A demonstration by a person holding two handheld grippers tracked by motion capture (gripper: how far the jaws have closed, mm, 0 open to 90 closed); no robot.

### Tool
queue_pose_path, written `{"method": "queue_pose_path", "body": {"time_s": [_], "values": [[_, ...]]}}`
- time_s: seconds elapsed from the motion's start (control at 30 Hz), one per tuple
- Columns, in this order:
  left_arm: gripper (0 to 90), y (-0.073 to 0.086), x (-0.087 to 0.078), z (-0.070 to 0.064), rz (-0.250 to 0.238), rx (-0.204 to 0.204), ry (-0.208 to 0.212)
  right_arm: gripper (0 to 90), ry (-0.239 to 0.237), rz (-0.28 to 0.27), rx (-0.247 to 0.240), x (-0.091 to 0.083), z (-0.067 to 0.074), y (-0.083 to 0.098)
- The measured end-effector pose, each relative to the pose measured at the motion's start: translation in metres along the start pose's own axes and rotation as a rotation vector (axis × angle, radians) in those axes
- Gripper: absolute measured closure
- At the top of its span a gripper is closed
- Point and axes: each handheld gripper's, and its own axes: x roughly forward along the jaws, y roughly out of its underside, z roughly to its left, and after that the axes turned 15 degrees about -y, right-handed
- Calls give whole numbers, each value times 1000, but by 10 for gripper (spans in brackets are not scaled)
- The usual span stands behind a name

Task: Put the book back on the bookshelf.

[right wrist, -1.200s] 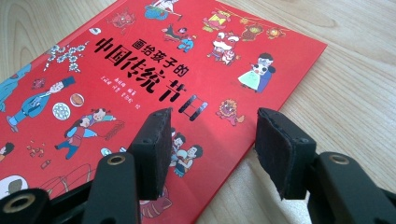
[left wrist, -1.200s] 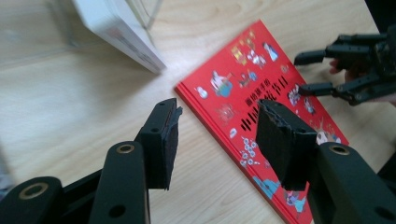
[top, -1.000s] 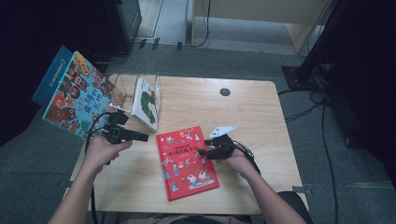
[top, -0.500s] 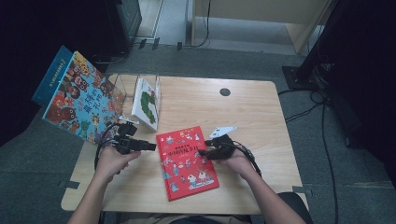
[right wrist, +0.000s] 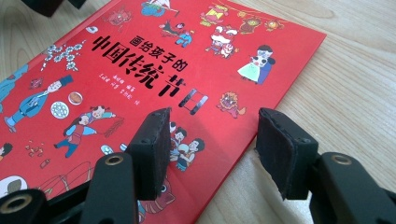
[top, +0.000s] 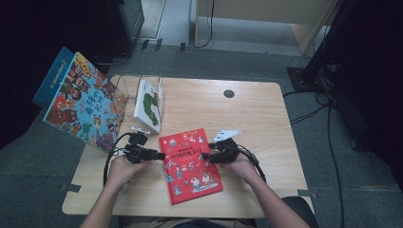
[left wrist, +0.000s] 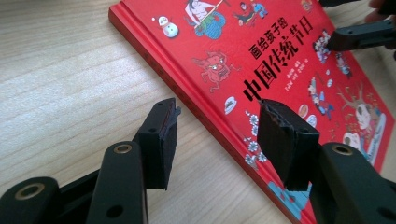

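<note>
The flat red hardcover picture book (top: 191, 165) lies face up, low and centre in the high view, on the pale wooden table (top: 266, 118), and both tools are closing in on it from either side, so the work looks barely begun: nothing is lifted and nothing is gripped. The left gripper (top: 159, 155) sits at the book's left edge, its jaws parted and straddling the spine edge in its own view (left wrist: 217, 140) without pressing on it. The right gripper (top: 205, 155) rests at the opposite long edge, jaws likewise apart over that edge (right wrist: 212, 149), holding nothing. I would judge that what remains is the grasp itself, then the lift and wherever the book is meant to go. At upper left of the high view a clear plastic book stand (top: 124, 90) holds an upright white book with a green caterpillar (top: 148, 105), and a large colourful picture book (top: 83, 107) leans off the table's left edge. A round dark grommet (top: 229, 93) sits upper centre. The stand and its white book stand near the left gripper, which I think could crowd a lift that way.
</note>
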Motion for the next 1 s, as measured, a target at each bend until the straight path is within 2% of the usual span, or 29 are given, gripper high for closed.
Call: {"method": "queue_pose_path", "body": {"time_s": [0.17, 0.23, 0.33, 0.43, 0.57, 0.73, 0.83, 1.0], "values": [[475, 0, 7, -4, 15, 11, 9, 448, -1, -4, 32, 0, 0, 0], [470, 0, 9, -7, 11, 8, 22, 438, -6, -4, 47, 0, 0, 1], [450, -1, 11, -8, -1, 5, 19, 436, -1, -9, 73, 0, 0, 2], [427, -2, 13, -11, -18, 6, 16, 427, 9, -7, 78, -1, 1, 2], [400, -4, 16, -16, -42, -3, 10, 431, 20, -2, 83, -5, 1, 4], [407, -9, 19, -18, -33, -41, 25, 435, 29, -11, 92, -8, 0, 7], [409, -14, 21, -24, -21, -1, 1, 434, 36, -14, 98, -11, -1, 9], [409, -22, 27, -31, -20, 10, 7, 432, 62, -24, 104, -17, -2, 14]]}}
